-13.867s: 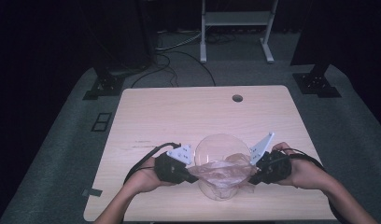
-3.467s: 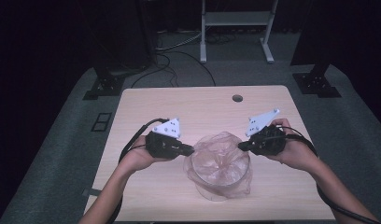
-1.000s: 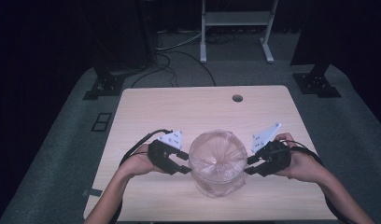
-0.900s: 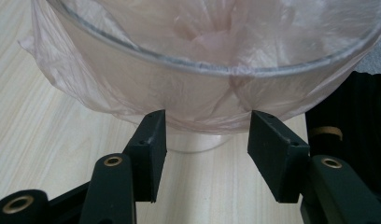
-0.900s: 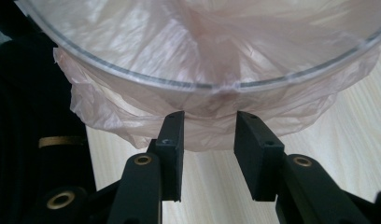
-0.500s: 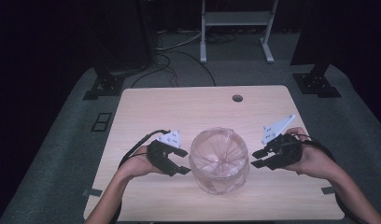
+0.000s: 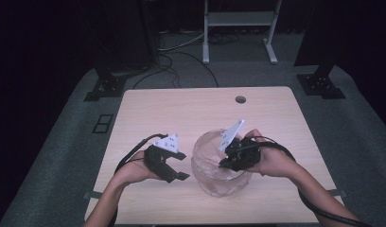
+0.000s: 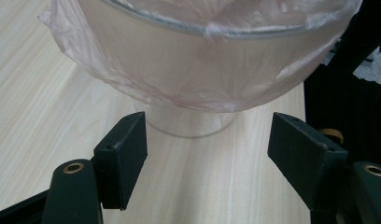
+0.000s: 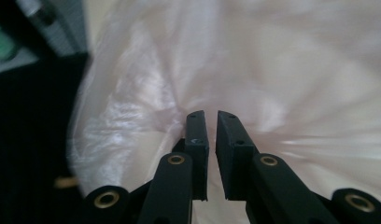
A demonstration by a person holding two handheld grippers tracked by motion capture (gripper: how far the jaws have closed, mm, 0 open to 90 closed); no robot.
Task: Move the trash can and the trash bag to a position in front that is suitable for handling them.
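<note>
A clear glass jar [image 7: 214, 182] lined with a thin pinkish plastic bag [image 7: 206, 149] stands on the table's near half. My left gripper [image 7: 178, 174] hangs just left of it, open. Its jaws have just been opening, and in the left gripper view the jar's foot [image 8: 188, 125] lies ahead of the left gripper [image 8: 207, 154], untouched. The bag [image 8: 212, 56] drapes over the rim. My right gripper [image 7: 223, 163] has come over the jar's mouth. Its jaws have just been closing. The right gripper [image 9: 209, 128] shows only a thin slit, with bag film [image 9: 291, 79] behind and nothing seen between the pads.
The wooden table [image 7: 181, 109] has a round cable hole [image 7: 240, 100] at its far edge. Bare wood lies beyond and to both sides of the jar. Behind the table, cables [image 7: 181, 56] and stand feet [image 7: 103, 87] rest on the grey floor.
The right gripper swung out to the right, then came back left over the jar's mouth with its jaws drawn together. The left gripper stayed put and its jaws spread wider.
</note>
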